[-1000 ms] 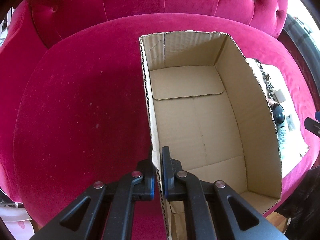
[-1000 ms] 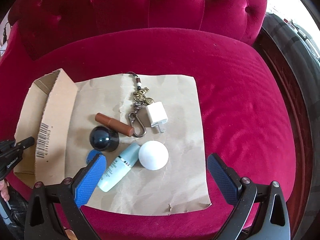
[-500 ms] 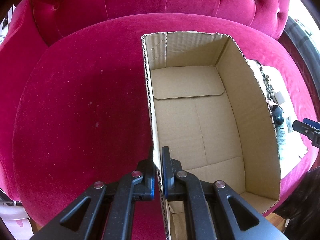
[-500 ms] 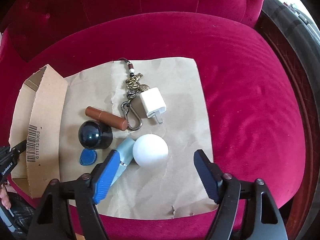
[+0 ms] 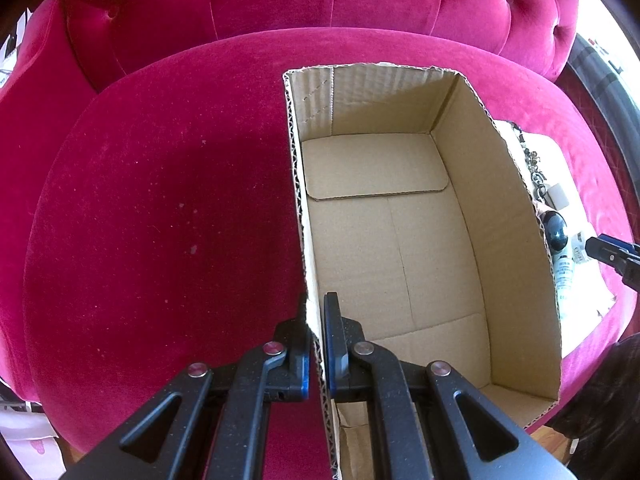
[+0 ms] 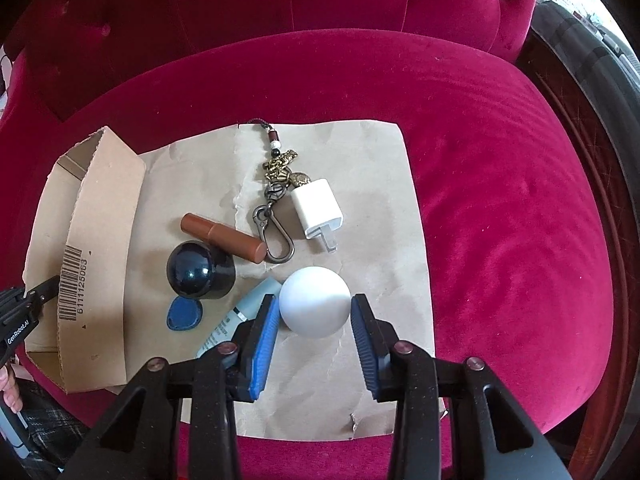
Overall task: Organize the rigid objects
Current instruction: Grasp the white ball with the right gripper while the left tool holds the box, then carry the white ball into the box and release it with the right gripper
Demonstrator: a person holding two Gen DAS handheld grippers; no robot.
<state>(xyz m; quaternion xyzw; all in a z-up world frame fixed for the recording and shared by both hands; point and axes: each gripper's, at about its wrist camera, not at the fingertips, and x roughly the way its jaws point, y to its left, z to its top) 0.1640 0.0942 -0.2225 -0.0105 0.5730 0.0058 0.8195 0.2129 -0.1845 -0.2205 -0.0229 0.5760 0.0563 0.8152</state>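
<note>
My right gripper [image 6: 314, 312] straddles the white ball [image 6: 314, 302], and its jaws have just been closing on it. The blue pads [image 6: 264, 342] stand either side at the widest part, very near, but I cannot tell whether they press yet, so I count it as not gripped. The ball sits on brown paper [image 6: 384, 240] on the red seat [image 6: 520, 220], near the front edge.

What worries me: the ball is round and smooth. If the pads meet it off centre, I judge it squirts forward toward the plug [image 6: 318, 210] or rolls off the paper. The left pad also lies right beside the pale tube [image 6: 240, 316], which touches the ball; it could get nudged or pinched along with it. A grip too low might catch the paper as well.

My left gripper [image 5: 316, 334] is clamped on the near wall of the box [image 5: 516, 240], steadying it. The box holds nothing so far and sits left of the paper. Both grippers point steeply down; the right one comes at the ball from above and in front.
</note>
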